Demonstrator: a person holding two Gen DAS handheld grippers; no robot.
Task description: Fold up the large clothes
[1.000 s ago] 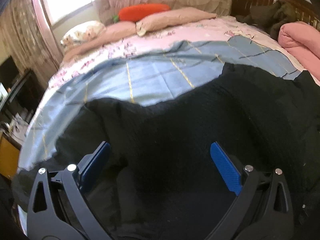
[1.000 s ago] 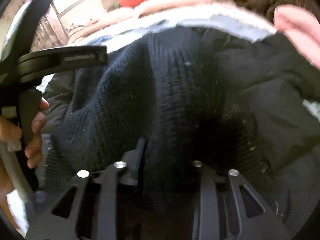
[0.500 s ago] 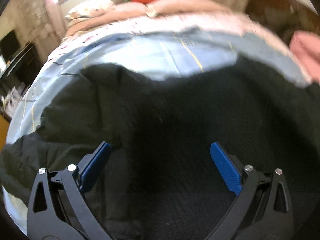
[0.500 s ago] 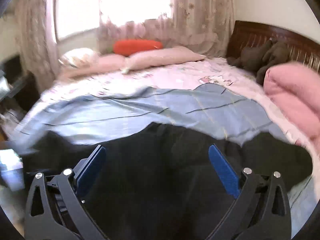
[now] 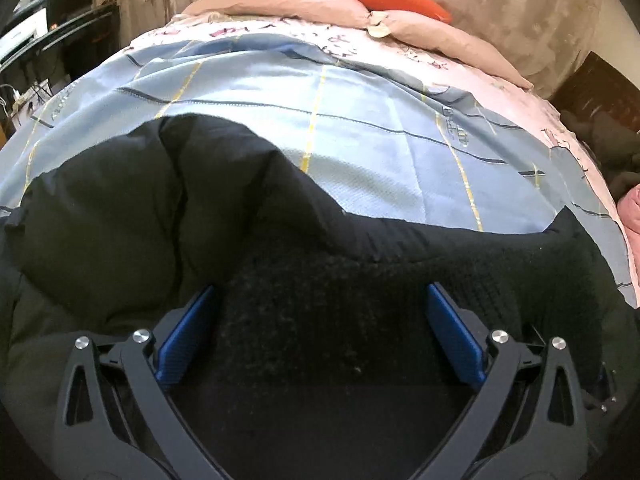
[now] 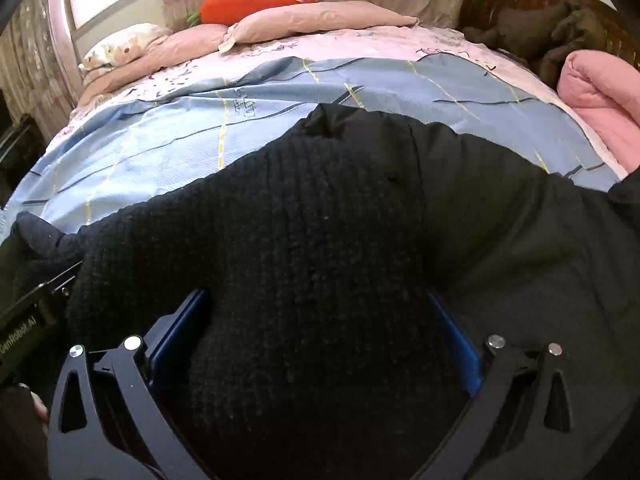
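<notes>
Fingers of both my left gripper (image 5: pixel 320 332) and right gripper (image 6: pixel 320 336) spread wide over the black sweater (image 6: pixel 304 240) on the bed (image 5: pixel 360 136), gripping nothing; next, I judge, pinch an edge to fold.

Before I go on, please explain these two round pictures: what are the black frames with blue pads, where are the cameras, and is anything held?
Each picture comes from a camera on a handheld two-finger gripper, looking along its fingers. The left gripper and the right gripper are tools that a person holds; no robot is here. Both have their blue pads wide apart above a black knitted garment, so nothing is held. The garment lies on a blue checked sheet on a bed, with pink pillows and an orange carrot cushion behind.
</notes>
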